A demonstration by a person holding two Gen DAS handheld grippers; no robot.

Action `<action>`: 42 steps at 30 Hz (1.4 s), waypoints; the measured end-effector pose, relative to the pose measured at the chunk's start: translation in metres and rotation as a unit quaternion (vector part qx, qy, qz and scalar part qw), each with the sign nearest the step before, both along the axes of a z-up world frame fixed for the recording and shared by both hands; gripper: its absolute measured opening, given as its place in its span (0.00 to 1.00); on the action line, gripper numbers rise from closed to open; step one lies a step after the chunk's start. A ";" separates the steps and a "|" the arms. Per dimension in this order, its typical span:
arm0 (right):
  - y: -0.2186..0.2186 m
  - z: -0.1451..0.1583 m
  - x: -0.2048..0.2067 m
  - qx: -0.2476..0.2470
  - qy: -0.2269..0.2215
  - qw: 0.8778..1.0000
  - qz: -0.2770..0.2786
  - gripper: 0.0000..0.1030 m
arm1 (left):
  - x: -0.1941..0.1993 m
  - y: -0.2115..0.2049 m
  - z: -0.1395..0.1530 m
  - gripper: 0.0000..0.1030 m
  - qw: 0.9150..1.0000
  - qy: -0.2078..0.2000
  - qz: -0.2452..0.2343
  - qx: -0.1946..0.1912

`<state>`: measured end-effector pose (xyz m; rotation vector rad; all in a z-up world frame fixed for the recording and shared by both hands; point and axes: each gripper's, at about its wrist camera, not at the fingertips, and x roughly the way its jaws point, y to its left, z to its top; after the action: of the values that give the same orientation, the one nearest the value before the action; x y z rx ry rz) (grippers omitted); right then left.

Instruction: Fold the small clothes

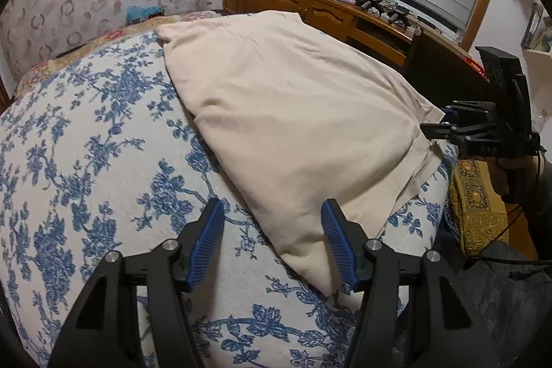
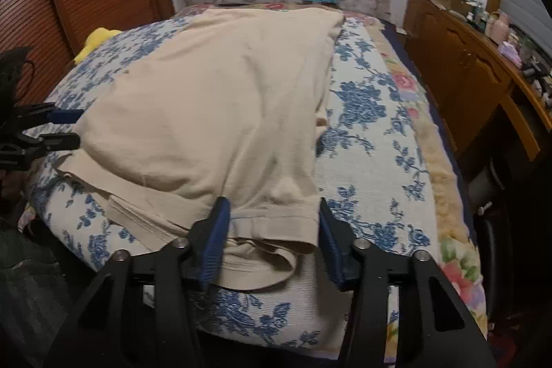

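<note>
Beige shirt point(image 2: 214, 112) lies partly folded on the bed point(image 1: 86, 161), collar end near the right gripper point(image 2: 272, 237). Right fingers are apart, straddling the near hem/sleeve corner w/o pinching it, probably lined up to grab that edge for the next fold. Left gripper point(image 1: 272, 240) also has fingers apart, one pad beside the shirt's near left corner, nothing clamped. Both sit at opposite near corners, likely so the cloth lifts evenly. Dresser point(image 1: 310, 6) stands far right
</note>
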<state>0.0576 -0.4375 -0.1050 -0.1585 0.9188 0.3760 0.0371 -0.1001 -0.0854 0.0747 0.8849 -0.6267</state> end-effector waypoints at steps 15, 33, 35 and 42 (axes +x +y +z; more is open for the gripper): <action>0.009 0.028 0.011 0.095 -0.064 0.993 0.027 0.04 | 0.018 0.005 0.047 0.08 0.997 -0.046 -0.007 -0.064; 0.001 0.096 0.152 0.105 -0.154 0.982 0.028 0.04 | 0.180 0.006 0.086 0.08 0.993 -0.077 0.070 -0.056; 0.003 0.092 0.170 0.098 -0.149 0.984 0.030 0.04 | 0.196 0.004 0.080 0.08 0.993 -0.071 0.075 -0.050; 0.011 0.070 0.228 0.085 -0.121 0.988 0.034 0.04 | 0.245 0.006 0.056 0.08 0.995 -0.039 0.087 -0.043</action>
<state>0.2856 -0.4269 -0.0352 -0.0771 0.6389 0.4860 0.2817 -0.0946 -0.0289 -0.0543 0.7787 -0.4943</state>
